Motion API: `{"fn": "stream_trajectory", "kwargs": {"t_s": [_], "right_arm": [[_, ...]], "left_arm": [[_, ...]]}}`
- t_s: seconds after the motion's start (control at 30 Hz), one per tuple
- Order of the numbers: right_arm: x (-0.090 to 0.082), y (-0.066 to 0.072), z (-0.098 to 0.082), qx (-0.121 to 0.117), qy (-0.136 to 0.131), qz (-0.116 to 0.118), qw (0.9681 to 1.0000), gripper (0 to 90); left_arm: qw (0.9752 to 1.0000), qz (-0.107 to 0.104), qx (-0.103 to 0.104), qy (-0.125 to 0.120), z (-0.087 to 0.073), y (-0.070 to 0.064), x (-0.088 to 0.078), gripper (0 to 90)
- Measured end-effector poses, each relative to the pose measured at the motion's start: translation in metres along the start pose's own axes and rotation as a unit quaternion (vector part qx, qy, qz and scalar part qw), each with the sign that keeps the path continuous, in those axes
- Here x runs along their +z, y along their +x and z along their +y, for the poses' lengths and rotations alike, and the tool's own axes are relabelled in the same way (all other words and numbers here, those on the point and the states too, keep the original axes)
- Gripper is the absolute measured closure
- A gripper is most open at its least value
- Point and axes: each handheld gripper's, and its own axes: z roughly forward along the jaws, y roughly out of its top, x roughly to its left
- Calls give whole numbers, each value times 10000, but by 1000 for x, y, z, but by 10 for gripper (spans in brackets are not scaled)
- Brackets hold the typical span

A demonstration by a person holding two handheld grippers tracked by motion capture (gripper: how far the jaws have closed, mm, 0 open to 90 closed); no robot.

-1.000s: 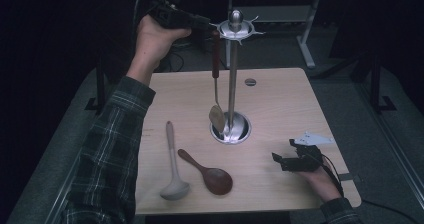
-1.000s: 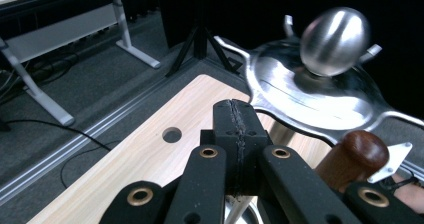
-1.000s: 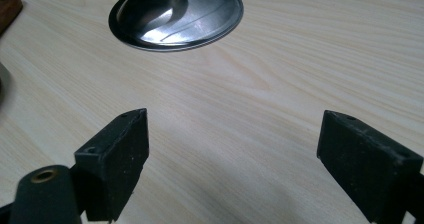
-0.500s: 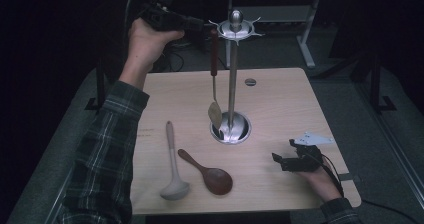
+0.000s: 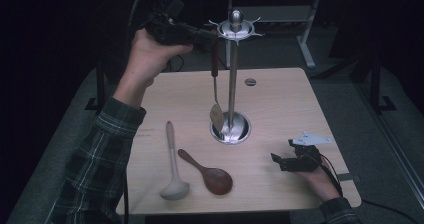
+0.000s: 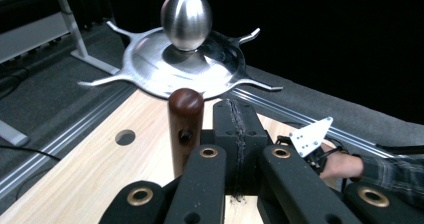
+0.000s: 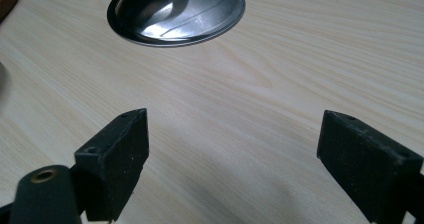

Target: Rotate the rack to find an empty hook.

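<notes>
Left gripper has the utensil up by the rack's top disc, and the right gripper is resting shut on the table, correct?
Not quite. The right gripper rests on the table with its jaws wide open, as the right gripper view shows. The left gripper does have the utensil up by the rack's top disc.

A brown-handled metal spatula (image 5: 215, 91) hangs upright beside the steel rack's pole (image 5: 232, 79), blade down.

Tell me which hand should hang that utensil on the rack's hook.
Left. Its gripper is shut on the utensil's brown handle, right beside the rack's top disc. The right gripper rests open on the table.
</notes>
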Motion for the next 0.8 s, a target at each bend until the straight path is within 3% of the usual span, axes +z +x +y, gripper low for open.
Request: {"fn": "stream_trajectory", "kwargs": {"t_s": [0.13,0.2,0.47,0.6,0.8], "right_arm": [[0,-1,-1,7,9,15,10000,130],[0,-1,-1,-6,4,18,10000,130],[0,-1,0,-5,7,26,10000,130],[1,-1,-1,-15,10,33,10000,130],[0,0,-1,-3,30,31,10000,129]], "left_arm": [[9998,163,33,72,0,0,8,899],[9999,117,-13,17,-1,3,8,899],[9995,294,-53,-38,-2,13,6,899],[9996,249,-65,-78,-4,14,6,899],[9999,119,-3,28,-17,4,3,898]]}}
